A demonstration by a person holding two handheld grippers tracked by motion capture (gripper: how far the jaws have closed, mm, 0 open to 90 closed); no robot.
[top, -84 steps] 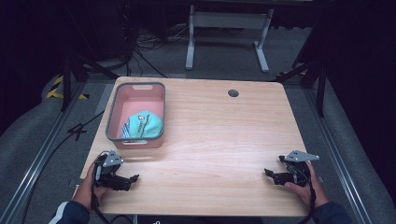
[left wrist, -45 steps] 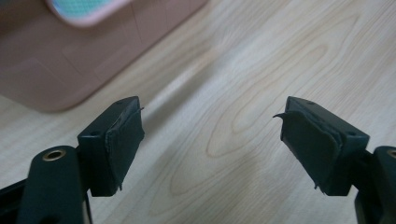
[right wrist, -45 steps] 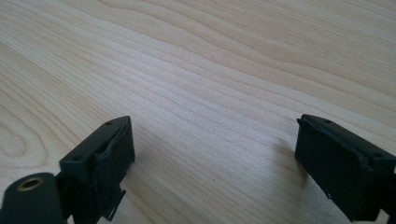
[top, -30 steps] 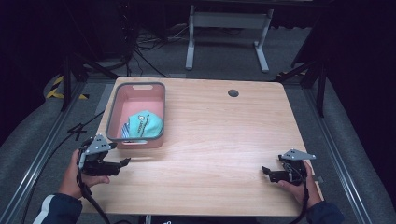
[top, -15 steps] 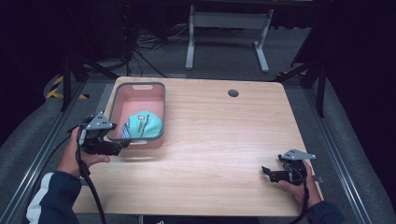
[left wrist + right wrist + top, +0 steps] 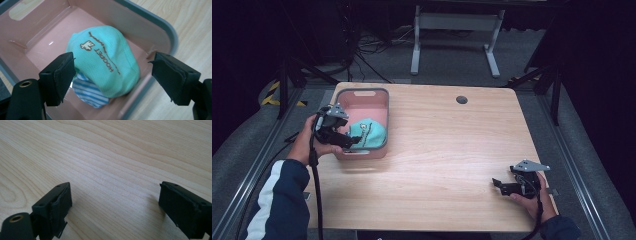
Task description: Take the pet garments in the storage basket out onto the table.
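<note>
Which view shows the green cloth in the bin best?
Left gripper view: the green cloth sits close up, brown print readable, striped fabric beneath. In the high view it is small, partly behind the left gripper. The right gripper view faces bare table.

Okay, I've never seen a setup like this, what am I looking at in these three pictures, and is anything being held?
A person sits at a wooden table with a hand-held two-jaw gripper in each hand. The high view looks down from above; the other two pictures come from cameras riding on the grippers. The left gripper hangs over a pink bin, jaws open above a mint-green cloth lying on a blue-striped cloth. Its jaws have just been opening, gripping nothing. The right gripper rests open over bare wood. Nothing is held.
</note>
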